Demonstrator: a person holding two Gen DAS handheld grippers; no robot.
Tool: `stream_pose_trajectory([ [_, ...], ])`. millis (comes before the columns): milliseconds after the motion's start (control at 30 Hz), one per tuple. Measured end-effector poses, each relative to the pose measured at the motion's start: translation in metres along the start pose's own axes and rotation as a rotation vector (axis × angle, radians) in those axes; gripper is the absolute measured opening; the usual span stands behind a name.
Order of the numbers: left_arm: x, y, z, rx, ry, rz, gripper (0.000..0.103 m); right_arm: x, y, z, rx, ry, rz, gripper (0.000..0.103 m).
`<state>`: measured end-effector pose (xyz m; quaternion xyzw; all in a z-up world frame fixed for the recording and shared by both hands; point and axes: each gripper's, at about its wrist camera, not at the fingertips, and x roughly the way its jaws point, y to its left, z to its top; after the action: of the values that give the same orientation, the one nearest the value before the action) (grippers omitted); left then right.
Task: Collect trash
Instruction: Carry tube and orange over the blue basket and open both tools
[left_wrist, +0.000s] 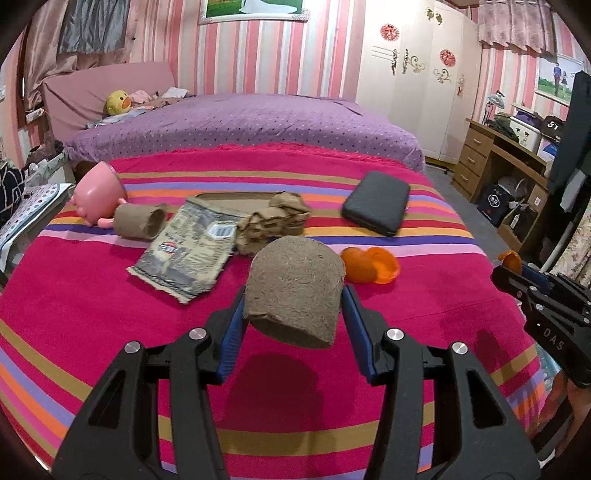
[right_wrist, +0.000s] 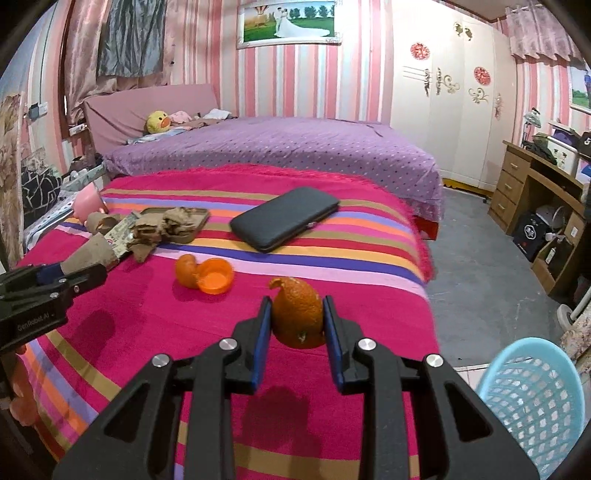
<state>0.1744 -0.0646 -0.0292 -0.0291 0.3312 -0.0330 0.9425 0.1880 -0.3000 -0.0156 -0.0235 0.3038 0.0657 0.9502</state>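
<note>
Under both claws spreads the striped blanket (left_wrist: 92, 314), hot pink with bands of orange, purple and tan; beyond it lies the purple bedspread (left_wrist: 258, 122). Low to the right of the right claw (right_wrist: 297, 321) stands the pale blue basket (right_wrist: 532, 398), a mesh-walled bin off the edge of the bed. Ahead of that claw and slightly left lies the black case (right_wrist: 284, 221), flat on the stripes. The left claw (left_wrist: 293, 295) is clamped on the cardboard roll (left_wrist: 295, 291), a squat tube of rough grey-brown pulp, held clear of the blanket with its shadow below. Ahead and to the left of that claw lies the torn wrapper (left_wrist: 184, 254), printed grey and cream with a barcode, and just beyond it the crumpled brown paper (left_wrist: 273, 221), touching a flat cardboard piece (left_wrist: 229, 201). Further left a second cardboard tube (left_wrist: 138, 221) lies against the pink cup (left_wrist: 98, 192), tipped on its side. The right claw is closed on an orange peel (right_wrist: 297, 317), a dimpled curl with a pointed tip, lifted above its shadow. Ahead-left of it, loose peel pieces (right_wrist: 205, 275) rest on the blanket, one cupped with its pale inside up
</note>
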Motion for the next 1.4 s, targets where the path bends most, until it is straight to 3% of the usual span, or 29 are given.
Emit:
stream_pose_trajectory([
  [533, -0.003, -0.057, -0.011, 0.048, -0.004, -0.003, 0.049, -0.044, -0.085, -0.012, 0.05, -0.031, -0.074, 0.028],
  [700, -0.012, -0.085, -0.01, 0.099, -0.036, 0.012, 0.049, -0.061, -0.119, -0.019, 0.07, -0.036, -0.104, 0.028],
  [1400, -0.026, -0.232, -0.027, 0.165, -0.045, -0.175, 0.049, -0.113, -0.247, -0.078, 0.187, -0.015, -0.264, 0.028],
])
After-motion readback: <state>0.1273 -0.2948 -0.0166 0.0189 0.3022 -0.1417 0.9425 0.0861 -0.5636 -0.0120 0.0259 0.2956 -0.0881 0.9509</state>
